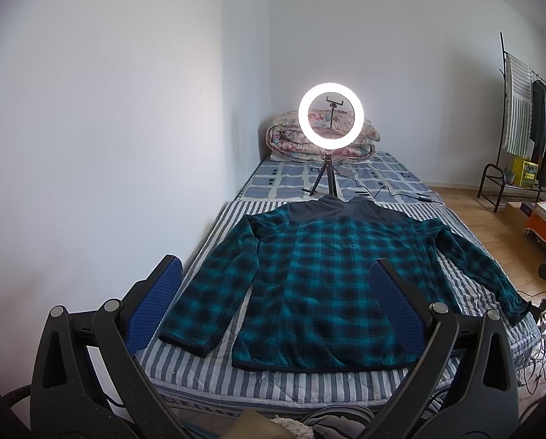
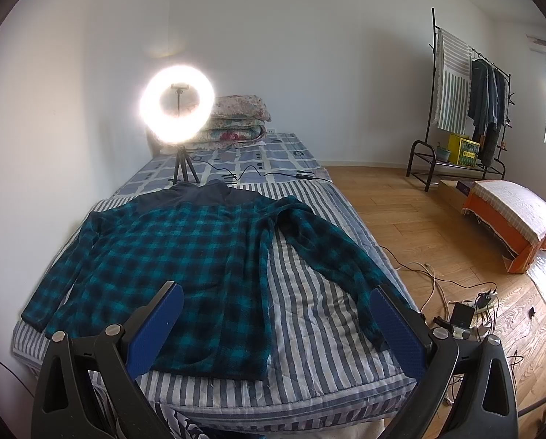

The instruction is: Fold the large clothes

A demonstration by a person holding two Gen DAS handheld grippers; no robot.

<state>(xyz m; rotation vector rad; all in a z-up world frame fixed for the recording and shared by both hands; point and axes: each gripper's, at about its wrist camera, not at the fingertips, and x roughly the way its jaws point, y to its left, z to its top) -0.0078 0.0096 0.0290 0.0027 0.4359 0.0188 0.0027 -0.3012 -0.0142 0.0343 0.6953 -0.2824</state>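
A teal and black plaid fleece jacket (image 1: 309, 278) with a dark navy yoke lies flat on a striped bed cover (image 1: 280, 380), sleeves spread outward, hem toward me. The same jacket (image 2: 185, 256) shows in the right wrist view, its right sleeve reaching toward the bed's floor-side edge. My left gripper (image 1: 276, 274) hovers above the hem end of the bed, open, nothing between its blue pads. My right gripper (image 2: 276, 301) is also open and empty, held over the striped cover (image 2: 309, 314) between the jacket body and the right sleeve.
A lit ring light on a tripod (image 1: 330, 117) stands on the bed beyond the collar, its cable (image 2: 265, 175) trailing across. A folded floral quilt (image 1: 294, 139) lies at the head. White wall (image 1: 108, 146) on the left. On the wooden floor: cables and a power strip (image 2: 470, 311), an orange stool (image 2: 510, 216), a clothes rack (image 2: 470, 102).
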